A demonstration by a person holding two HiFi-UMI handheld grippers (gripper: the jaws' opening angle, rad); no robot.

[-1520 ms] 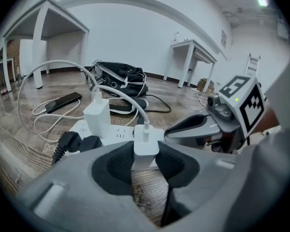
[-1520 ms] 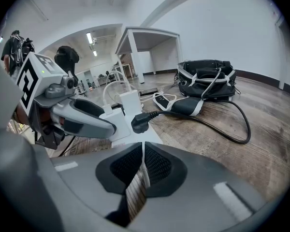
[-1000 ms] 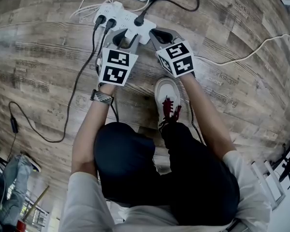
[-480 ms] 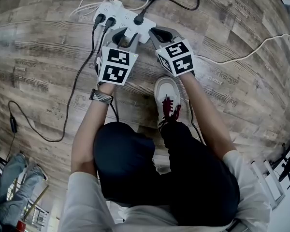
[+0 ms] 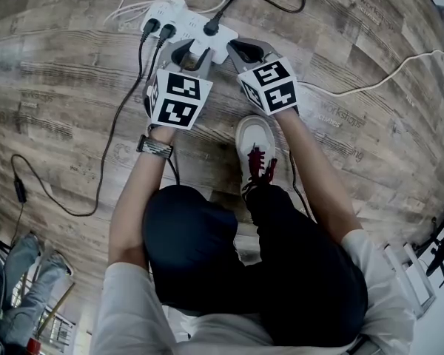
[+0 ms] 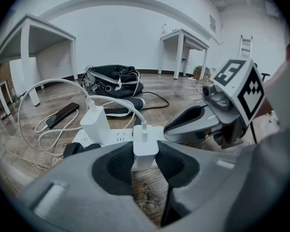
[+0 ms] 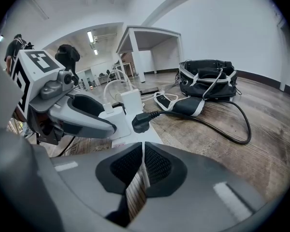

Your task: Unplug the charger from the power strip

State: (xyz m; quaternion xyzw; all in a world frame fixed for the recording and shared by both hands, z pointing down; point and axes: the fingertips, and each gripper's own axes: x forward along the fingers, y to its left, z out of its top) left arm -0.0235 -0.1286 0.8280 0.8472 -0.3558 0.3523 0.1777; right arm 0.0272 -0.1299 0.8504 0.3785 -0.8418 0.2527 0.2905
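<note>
Little has changed over the last second: your left hand-held gripper (image 6: 146, 164) stays clamped on the white charger (image 6: 145, 146), which is still seated in the power strip (image 6: 113, 137). Just beside it, your right hand-held gripper (image 7: 141, 153) stays clenched and empty at the strip's end. The pull looks still to come.

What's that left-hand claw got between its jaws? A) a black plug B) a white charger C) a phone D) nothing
B: in the left gripper view, the left gripper is closed on both sides of the white charger, which sits plugged into the power strip.
</note>
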